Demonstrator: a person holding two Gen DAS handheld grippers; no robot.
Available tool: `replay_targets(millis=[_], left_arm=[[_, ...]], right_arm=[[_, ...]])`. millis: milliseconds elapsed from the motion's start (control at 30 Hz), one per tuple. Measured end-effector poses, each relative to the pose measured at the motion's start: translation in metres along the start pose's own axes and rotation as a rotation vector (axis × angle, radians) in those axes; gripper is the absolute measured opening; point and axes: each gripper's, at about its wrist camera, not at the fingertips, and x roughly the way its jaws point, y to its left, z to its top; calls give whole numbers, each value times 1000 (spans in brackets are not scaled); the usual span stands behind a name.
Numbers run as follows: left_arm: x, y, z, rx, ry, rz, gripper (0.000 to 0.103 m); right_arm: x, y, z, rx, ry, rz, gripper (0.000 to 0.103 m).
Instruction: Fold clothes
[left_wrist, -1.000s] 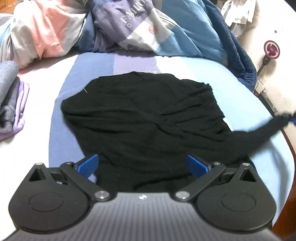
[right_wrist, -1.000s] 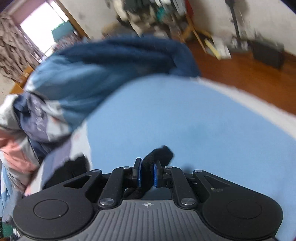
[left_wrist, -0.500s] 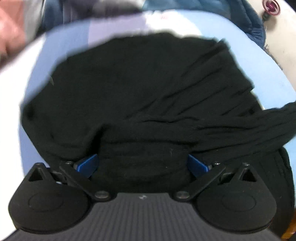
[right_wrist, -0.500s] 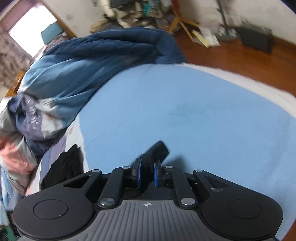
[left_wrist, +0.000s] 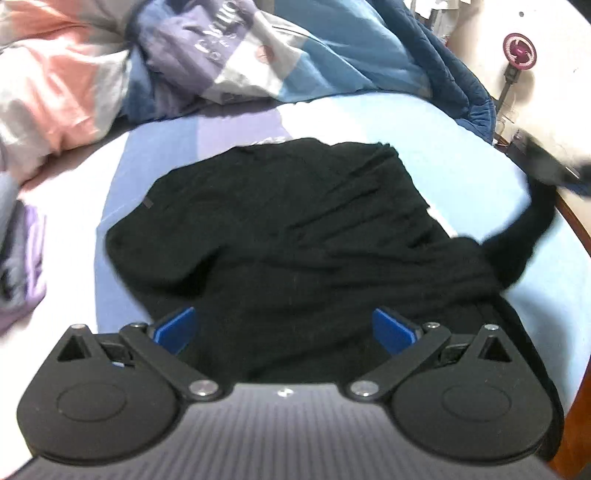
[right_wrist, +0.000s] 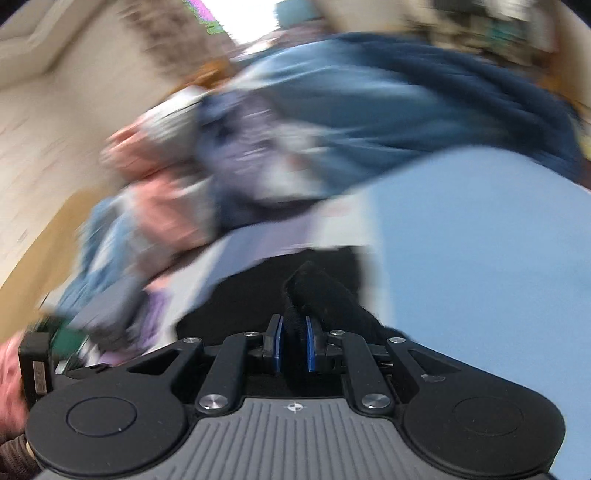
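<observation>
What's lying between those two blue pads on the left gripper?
In the left wrist view, the left gripper is open, and only the black garment, lying on the bed sheet, fills the gap.

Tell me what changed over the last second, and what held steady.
The right gripper, shut on the black sleeve, swung from over the open blue sheet back toward the black garment, lifting the sleeve inward. The left gripper dipped close over the garment, then pulled back. Unchanged: left open and holding nothing, right's grip, the garment spread on the bed.
</observation>
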Motion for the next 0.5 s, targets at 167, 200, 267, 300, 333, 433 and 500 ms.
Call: replay_targets(millis=[167, 200, 267, 300, 333, 433, 500], left_arm=[[-29, 16, -45, -93, 75, 71, 103], [-35, 22, -53, -120, 87, 87, 103], [-48, 35, -69, -188, 95, 102, 103], [-55, 41, -76, -221, 98, 105, 103], [-61, 48, -84, -252, 102, 109, 103], [-71, 60, -98, -282, 106, 117, 103], [-75, 65, -103, -279, 103, 119, 103]], right_arm=[[93, 88, -9, -157, 82, 136, 13], [111, 105, -12, -187, 99, 158, 12], [142, 126, -28, -228, 146, 157, 12], [157, 135, -36, -245, 171, 151, 12], [170, 143, -43, -257, 199, 142, 12], [193, 146, -62, -258, 289, 97, 17], [181, 139, -64, -238, 273, 129, 25]])
